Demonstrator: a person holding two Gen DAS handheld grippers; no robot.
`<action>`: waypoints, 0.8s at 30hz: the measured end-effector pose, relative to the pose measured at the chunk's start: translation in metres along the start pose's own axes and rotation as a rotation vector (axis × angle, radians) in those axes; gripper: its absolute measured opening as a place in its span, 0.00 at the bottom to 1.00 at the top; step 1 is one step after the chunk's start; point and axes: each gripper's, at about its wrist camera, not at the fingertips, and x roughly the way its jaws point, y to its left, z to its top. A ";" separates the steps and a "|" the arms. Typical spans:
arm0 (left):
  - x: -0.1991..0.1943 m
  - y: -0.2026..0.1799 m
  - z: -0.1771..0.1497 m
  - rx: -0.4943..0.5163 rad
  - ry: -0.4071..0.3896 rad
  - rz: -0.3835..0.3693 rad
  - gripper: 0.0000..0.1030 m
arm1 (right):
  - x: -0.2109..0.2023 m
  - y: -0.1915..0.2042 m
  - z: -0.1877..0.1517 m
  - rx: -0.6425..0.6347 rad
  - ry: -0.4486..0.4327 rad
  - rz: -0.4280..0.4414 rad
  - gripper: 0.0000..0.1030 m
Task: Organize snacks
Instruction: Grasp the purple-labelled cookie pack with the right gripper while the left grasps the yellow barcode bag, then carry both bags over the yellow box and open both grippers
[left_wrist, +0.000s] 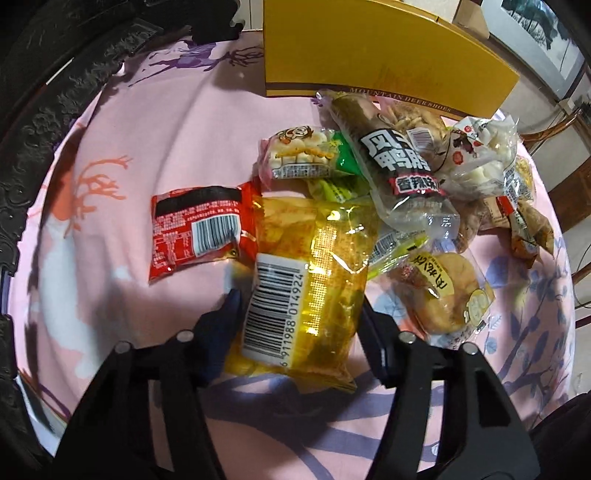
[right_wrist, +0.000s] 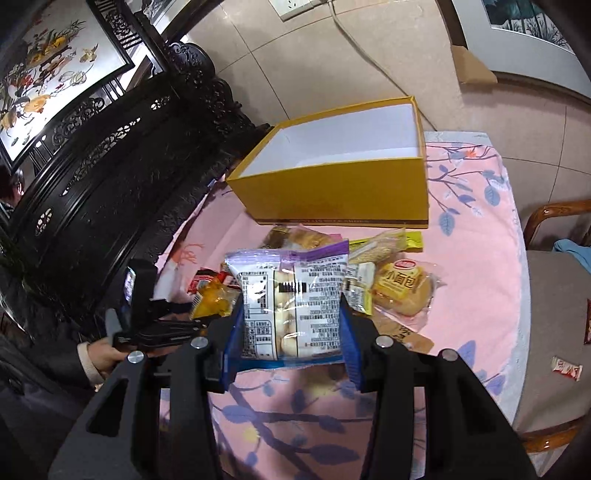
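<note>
My left gripper (left_wrist: 299, 306) is shut on a yellow snack bag (left_wrist: 303, 280) with a barcode, at the near edge of a pile of snack packets (left_wrist: 406, 177) on the pink cloth. A red packet (left_wrist: 199, 232) lies left of it. My right gripper (right_wrist: 291, 317) is shut on a purple-topped clear bag of small buns (right_wrist: 291, 302), held above the cloth in front of the pile. The open yellow box (right_wrist: 332, 184) stands behind the pile, its white inside bare; it also shows in the left wrist view (left_wrist: 369, 51). The left gripper shows in the right wrist view (right_wrist: 166, 328).
A dark carved wooden screen (right_wrist: 110, 166) stands along the left side. A wooden chair (right_wrist: 554, 295) with a grey seat is at the right, with two small packets (right_wrist: 567, 367) on it. The pink patterned cloth (left_wrist: 147, 129) covers the table.
</note>
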 end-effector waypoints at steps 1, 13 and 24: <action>0.000 0.000 0.000 0.006 -0.004 -0.002 0.55 | 0.001 0.003 0.002 -0.001 -0.001 0.000 0.45; -0.028 0.008 -0.018 -0.043 -0.056 -0.051 0.40 | 0.001 0.016 0.011 0.008 -0.017 0.027 0.45; -0.104 0.001 0.001 -0.025 -0.218 -0.083 0.39 | -0.005 0.027 0.030 -0.013 -0.061 0.033 0.45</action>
